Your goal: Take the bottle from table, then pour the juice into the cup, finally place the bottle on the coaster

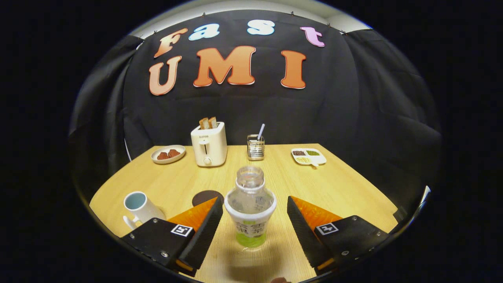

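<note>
Gripper view: the gripper (254, 208) sits low in the frame with its two fingers spread wide, one at lower left and one at lower right, neither touching anything. The bottle (250, 206) stands upright on the table (346, 184) between the fingers, in the lower centre of the frame, with a narrow gap on the left side and a wider one on the right. Its cap is off, the neck open; the body is clear, with a pale label band and a little green juice at the bottom. Just beyond the left fingertip lies a dark round coaster (205, 196), partly hidden by that finger. Further left, at the lower left of the frame, stands a white cup (139, 207) with a pale blue inside, handle toward the camera. Along the far edge of the table, from left to right: a small plate (168, 153) with brown pieces of food, a white toaster (208, 146) with two slices of toast up, a wire holder (256, 147) with a utensil leaning in it, and a divided white dish (308, 156) with small portions in its compartments.
</note>
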`<action>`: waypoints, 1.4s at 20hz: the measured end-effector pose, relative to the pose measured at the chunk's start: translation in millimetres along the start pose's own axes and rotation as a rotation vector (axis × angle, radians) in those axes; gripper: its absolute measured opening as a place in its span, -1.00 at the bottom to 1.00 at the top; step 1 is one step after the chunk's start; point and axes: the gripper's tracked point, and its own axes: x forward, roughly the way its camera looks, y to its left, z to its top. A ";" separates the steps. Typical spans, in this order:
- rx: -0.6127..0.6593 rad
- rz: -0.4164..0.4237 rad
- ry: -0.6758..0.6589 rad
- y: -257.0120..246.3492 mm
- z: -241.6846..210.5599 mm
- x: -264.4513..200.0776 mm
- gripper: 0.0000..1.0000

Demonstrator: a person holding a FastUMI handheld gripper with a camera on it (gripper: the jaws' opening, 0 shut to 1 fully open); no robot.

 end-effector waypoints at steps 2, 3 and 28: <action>0.024 -0.006 0.032 0.1 -14.1 7.3 0.96; 0.037 -0.012 0.047 0.1 -21.4 12.0 0.96; -0.239 -0.020 0.163 35.1 2.6 -9.1 0.12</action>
